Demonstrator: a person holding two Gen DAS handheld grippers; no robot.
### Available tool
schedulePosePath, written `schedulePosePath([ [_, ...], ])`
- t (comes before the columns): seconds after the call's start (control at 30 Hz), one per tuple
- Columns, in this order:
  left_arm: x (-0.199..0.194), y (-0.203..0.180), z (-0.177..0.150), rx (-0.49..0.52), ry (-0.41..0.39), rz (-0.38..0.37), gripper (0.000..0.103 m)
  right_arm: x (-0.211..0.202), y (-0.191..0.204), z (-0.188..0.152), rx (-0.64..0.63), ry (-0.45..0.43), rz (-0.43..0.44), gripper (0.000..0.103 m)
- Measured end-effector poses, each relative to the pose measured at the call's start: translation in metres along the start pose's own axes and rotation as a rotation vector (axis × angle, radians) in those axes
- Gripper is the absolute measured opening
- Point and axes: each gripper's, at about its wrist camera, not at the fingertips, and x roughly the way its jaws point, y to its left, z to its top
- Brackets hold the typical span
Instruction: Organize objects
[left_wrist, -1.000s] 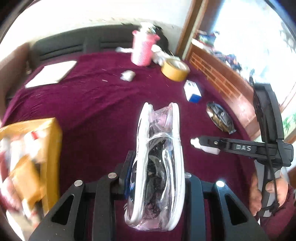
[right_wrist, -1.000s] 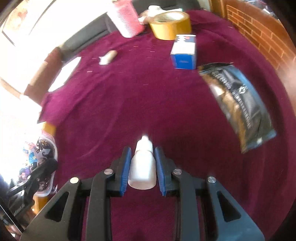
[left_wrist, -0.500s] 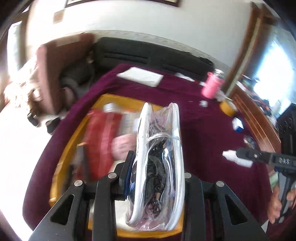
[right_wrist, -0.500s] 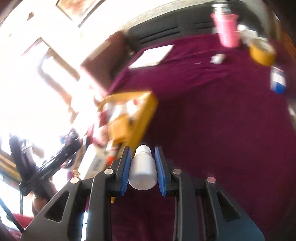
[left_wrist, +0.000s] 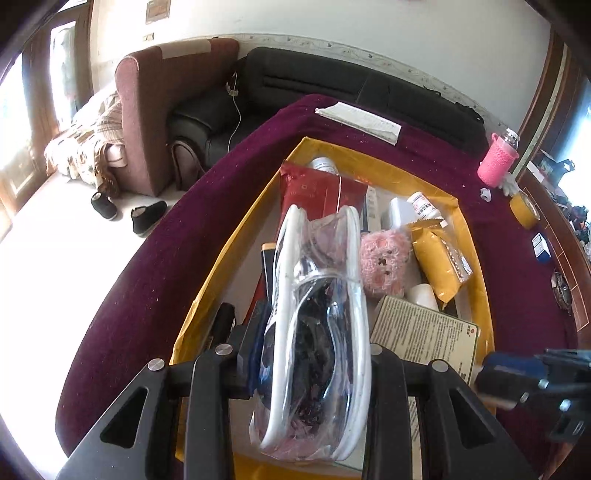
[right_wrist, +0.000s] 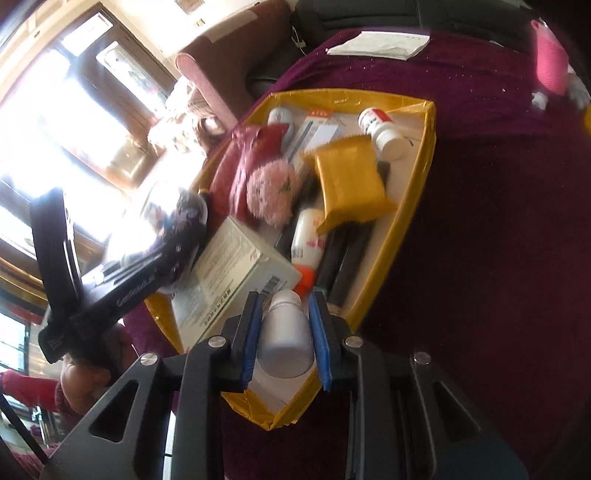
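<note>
The left gripper (left_wrist: 314, 332) clamps a clear, white-edged pouch (left_wrist: 317, 314) stuffed with dark cables, above the yellow box (left_wrist: 476, 266). The right gripper (right_wrist: 284, 328) grips a plain white bottle (right_wrist: 284, 332) over the box's near corner.

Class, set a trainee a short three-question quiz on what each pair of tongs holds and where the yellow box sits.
1. True or false: the left tongs are shut on a clear pouch.
2. What do the right tongs grip? A) small white bottle B) a roll of tape C) a pink bottle
3. Fill in: both loads hang over the yellow ___, which sits on the dark red cloth.

Key: 1 true; 2 A; 3 box.
</note>
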Motion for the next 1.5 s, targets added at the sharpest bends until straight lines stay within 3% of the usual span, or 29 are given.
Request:
schedulePosePath([
  [0.37, -0.002, 0.002, 0.0, 0.02, -0.043, 0.046, 0.029, 0.031, 0.032, -0.025, -0.158, 0.076, -0.16, 0.024],
  [0.63, 0.0, 0.002, -0.002, 0.006, -0.005, 0.06, 0.03, 0.019, 0.021, -0.032, -0.124, 0.059, -0.101, 0.028],
  [0.77, -0.005, -0.004, -0.004, 0.016, -0.005, 0.074, 0.031, 0.004, 0.018, -0.04, -0.14, 0.016, -0.095, 0.039],
  [0.87, -0.015, -0.012, -0.005, 0.034, -0.022, 0.087, 0.039, -0.01, 0.017, -0.047, -0.157, -0.023, -0.095, 0.044],
  [1.03, -0.042, -0.032, -0.006, 0.074, -0.117, 0.183, 0.061, -0.026, 0.016, -0.048, -0.135, -0.081, -0.104, 0.045],
  [1.23, -0.07, -0.048, -0.007, 0.082, -0.207, 0.243, 0.074, -0.051, 0.003, -0.042, -0.049, -0.152, -0.124, 0.049],
  [1.5, -0.094, -0.068, -0.009, 0.093, -0.252, 0.251, 0.076, -0.073, -0.026, -0.05, 0.019, -0.215, -0.161, 0.052],
])
